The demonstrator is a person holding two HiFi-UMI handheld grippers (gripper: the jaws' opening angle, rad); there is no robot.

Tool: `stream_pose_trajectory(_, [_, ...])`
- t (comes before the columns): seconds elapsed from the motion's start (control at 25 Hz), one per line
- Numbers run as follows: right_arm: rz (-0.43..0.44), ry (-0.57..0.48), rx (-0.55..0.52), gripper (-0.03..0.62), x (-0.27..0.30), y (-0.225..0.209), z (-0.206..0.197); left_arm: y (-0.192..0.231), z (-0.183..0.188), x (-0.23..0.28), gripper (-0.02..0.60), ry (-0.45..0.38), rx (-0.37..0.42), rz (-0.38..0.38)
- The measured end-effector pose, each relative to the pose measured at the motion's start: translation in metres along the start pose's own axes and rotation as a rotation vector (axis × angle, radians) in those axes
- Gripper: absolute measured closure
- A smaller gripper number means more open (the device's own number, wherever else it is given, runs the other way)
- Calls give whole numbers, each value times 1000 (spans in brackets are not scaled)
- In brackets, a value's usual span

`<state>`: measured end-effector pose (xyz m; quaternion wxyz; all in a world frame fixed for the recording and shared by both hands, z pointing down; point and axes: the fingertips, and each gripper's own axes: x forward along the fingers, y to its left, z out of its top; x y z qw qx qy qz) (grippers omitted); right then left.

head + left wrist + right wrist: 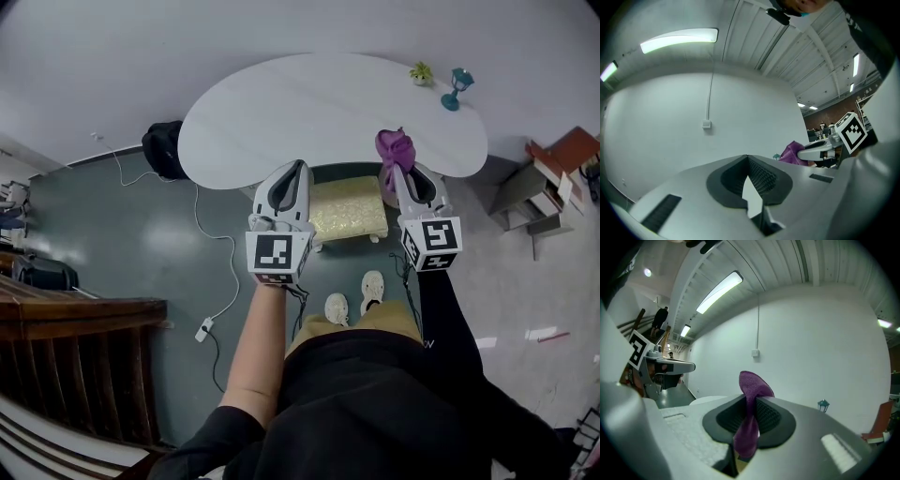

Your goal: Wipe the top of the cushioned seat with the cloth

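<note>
Seen from above, a person stands on a grey-green floor with a gripper in each hand, both held out ahead.

The right gripper point(399, 170) has its jaws pressed together on a purple cloth point(395, 146). In the right gripper view the cloth runs up between the ribbed pads and folds over above the tips. The left gripper point(297, 169) has its jaws closed tip to tip, with nothing between them.

The cushioned seat point(349, 208), a low stool with a pale yellow-green top, stands on the floor at 12 o'clock from the person's white shoes point(372, 290). In the head view it lies between the two grippers. The cloth is up in the air at about 1 o'clock from the seat, not touching it.

At 12 o'clock beyond the seat is a white curved-edged table point(319, 108). At its far right end stand a small potted plant point(421, 72) and, just beside it, a teal lantern point(457, 88). A black bag point(165, 148) sits on the floor at 10 o'clock from the seat. A white cable point(228, 253) trails across the floor at 8 o'clock. A dark wooden railing point(80, 361) fills the lower left.
</note>
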<state>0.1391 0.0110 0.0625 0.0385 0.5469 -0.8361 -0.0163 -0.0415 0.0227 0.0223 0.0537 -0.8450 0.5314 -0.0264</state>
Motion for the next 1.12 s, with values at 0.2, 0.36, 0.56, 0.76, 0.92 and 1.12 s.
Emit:
stream_pose_trajectory(0.2, [-45, -45, -16, 543, -10, 4, 25, 12, 23, -14, 577, -48, 30, 2])
stream_pose_trajectory(0.36, [-40, -60, -32, 543, -8, 17, 34, 20, 35, -19, 577, -77, 32, -1])
stream_pose_trajectory(0.56, [-33, -68, -54, 543, -9, 26, 40, 23, 39, -23, 577, -85, 46, -12])
stream_pose_trajectory(0.76, [-45, -72, -59, 543, -14, 25, 41, 22, 38, -26, 577, -88, 48, -21])
stream_pose_trajectory(0.92, [-58, -73, -48, 543, -18, 21, 40, 23, 40, -27, 577, -93, 37, -18])
stream_pose_trajectory(1.12, [-68, -71, -48, 543, -21, 17, 39, 23, 37, -26, 577, -89, 35, -16])
